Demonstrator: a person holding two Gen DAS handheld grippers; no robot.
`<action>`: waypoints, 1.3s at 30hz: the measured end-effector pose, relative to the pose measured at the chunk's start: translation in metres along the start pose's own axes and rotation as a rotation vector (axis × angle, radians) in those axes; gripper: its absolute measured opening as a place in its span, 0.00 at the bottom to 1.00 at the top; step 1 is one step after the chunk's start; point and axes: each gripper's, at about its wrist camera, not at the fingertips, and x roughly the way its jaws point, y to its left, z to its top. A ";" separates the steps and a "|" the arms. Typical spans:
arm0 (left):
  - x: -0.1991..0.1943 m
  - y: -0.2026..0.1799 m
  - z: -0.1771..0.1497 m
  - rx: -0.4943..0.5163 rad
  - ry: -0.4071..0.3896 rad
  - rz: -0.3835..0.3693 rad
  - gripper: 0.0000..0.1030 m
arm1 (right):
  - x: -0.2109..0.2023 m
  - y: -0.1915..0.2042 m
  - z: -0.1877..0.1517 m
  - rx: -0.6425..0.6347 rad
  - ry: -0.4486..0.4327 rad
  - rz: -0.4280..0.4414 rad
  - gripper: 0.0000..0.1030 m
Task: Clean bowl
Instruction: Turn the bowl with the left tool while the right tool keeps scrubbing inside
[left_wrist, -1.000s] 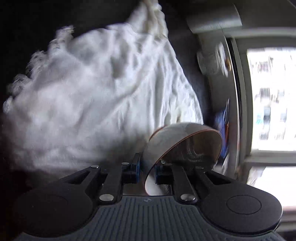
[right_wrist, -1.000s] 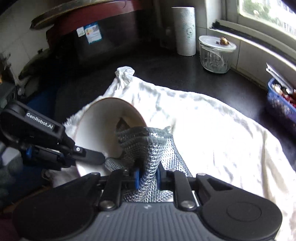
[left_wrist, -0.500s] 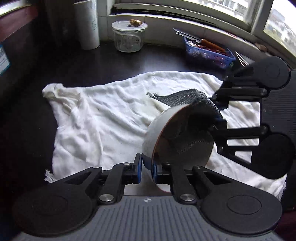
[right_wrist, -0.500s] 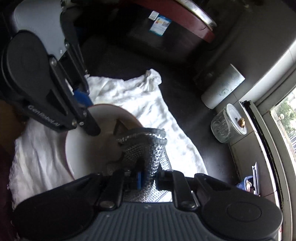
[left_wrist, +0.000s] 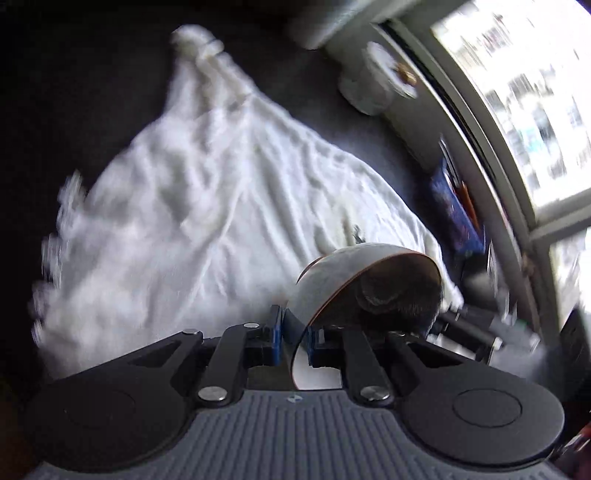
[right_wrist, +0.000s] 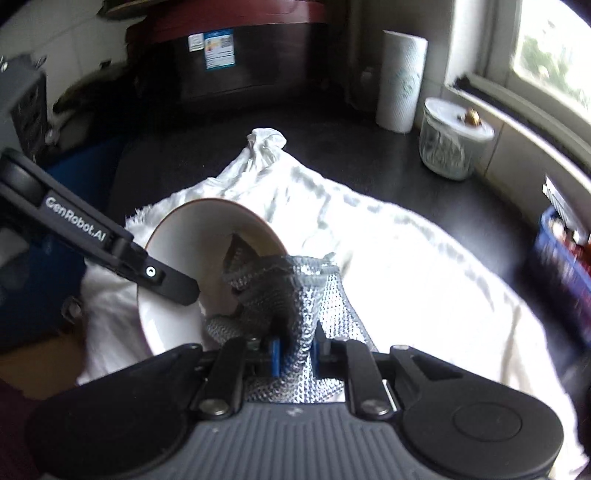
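Observation:
My left gripper (left_wrist: 295, 341) is shut on the rim of a white bowl (left_wrist: 332, 280) with a brown edge, held tilted on its side above a white towel (left_wrist: 221, 192). In the right wrist view the bowl (right_wrist: 195, 240) opens toward me, and the left gripper's finger (right_wrist: 162, 277) clamps its lower left rim. My right gripper (right_wrist: 295, 354) is shut on a silver mesh scrubbing cloth (right_wrist: 291, 291), whose bunched end presses inside the bowl. In the left wrist view that cloth (left_wrist: 399, 299) shows as a dark mass in the bowl's mouth.
The towel (right_wrist: 388, 258) covers a dark countertop (right_wrist: 369, 158). A paper towel roll (right_wrist: 400, 81) and a lidded glass jar (right_wrist: 450, 147) stand at the back by the window sill. A blue basket (right_wrist: 561, 258) sits at the right, and a dark appliance (right_wrist: 236, 62) at the back.
Both hands have swung round with the bowl and cloth. The bowl has turned on its side, and the cloth stays inside it. Both grips hold.

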 end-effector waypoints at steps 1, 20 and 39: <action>0.002 0.009 -0.003 -0.075 0.005 -0.018 0.12 | 0.001 -0.001 -0.002 0.034 0.000 0.014 0.15; -0.008 -0.068 0.001 0.554 -0.053 0.216 0.13 | -0.013 0.039 0.012 -0.407 -0.002 -0.157 0.13; 0.018 0.041 -0.008 -0.316 0.078 -0.140 0.09 | 0.012 -0.018 -0.005 0.285 0.029 0.111 0.15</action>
